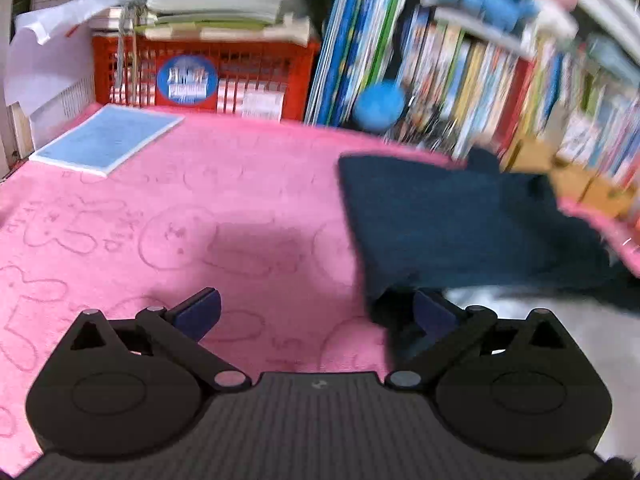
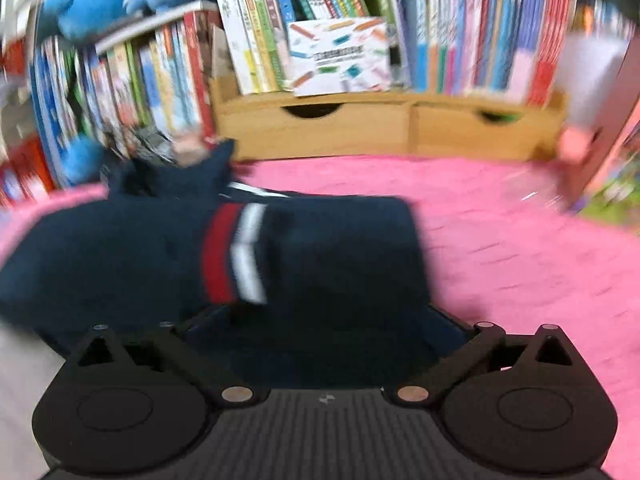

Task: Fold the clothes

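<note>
Left wrist view showed the left gripper [image 1: 316, 312] wide open, holding nothing, the navy garment [image 1: 460, 236] at its two o'clock on the pink blanket [image 1: 160, 220]; the right gripper [image 2: 320, 320], also open, was nearer, garment between its fingers

Both wrist views skim low toward the bookshelves [image 2: 320, 40], apparently sharing the garment [image 1: 460, 232]

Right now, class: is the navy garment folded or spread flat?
Partly folded. In the right wrist view the navy garment lies bunched in layers on the pink blanket, one end doubled over beside its red and white stripes; blur hides finer detail.
</note>
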`<state>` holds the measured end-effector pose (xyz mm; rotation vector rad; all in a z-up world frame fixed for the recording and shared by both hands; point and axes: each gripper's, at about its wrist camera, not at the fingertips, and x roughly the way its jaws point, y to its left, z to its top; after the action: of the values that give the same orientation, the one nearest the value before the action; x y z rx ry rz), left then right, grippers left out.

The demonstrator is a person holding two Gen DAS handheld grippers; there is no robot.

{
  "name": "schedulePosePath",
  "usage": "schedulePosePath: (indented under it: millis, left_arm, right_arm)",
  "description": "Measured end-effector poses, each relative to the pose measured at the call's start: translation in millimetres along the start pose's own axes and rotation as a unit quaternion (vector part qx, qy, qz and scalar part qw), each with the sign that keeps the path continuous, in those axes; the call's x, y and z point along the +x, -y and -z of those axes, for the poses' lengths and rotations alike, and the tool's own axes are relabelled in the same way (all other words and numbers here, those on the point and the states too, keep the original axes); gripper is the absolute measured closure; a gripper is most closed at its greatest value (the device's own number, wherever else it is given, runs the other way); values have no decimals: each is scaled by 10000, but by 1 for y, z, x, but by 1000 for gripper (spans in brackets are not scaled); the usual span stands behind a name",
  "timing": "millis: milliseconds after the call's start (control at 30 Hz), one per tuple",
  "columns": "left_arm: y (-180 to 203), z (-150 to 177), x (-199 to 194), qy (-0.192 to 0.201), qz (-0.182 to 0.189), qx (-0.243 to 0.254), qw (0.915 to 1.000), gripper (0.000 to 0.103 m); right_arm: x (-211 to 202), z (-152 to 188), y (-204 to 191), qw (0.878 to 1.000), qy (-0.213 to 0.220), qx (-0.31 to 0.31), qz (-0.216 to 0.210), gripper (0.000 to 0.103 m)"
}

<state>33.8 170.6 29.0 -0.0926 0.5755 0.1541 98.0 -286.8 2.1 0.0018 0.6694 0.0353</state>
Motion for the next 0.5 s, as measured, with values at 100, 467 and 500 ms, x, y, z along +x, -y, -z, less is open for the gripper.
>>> schedulePosePath:
  millis: [100, 467, 500]
  left_arm:
    - [-1, -6, -16, 212, 286, -6, 9994, 0]
    - [99, 15, 53, -145, -312, 1521, 9878, 1]
    - [98, 20, 57, -184, -387, 1592, 9863, 0]
  right_arm:
    - [-13, 1, -9, 9963, 285, -521, 615, 0]
    - [-5, -29, -120, 9855, 754, -1320, -754, 3]
    - [2, -27, -121, 9856, 643, -1412, -675, 3]
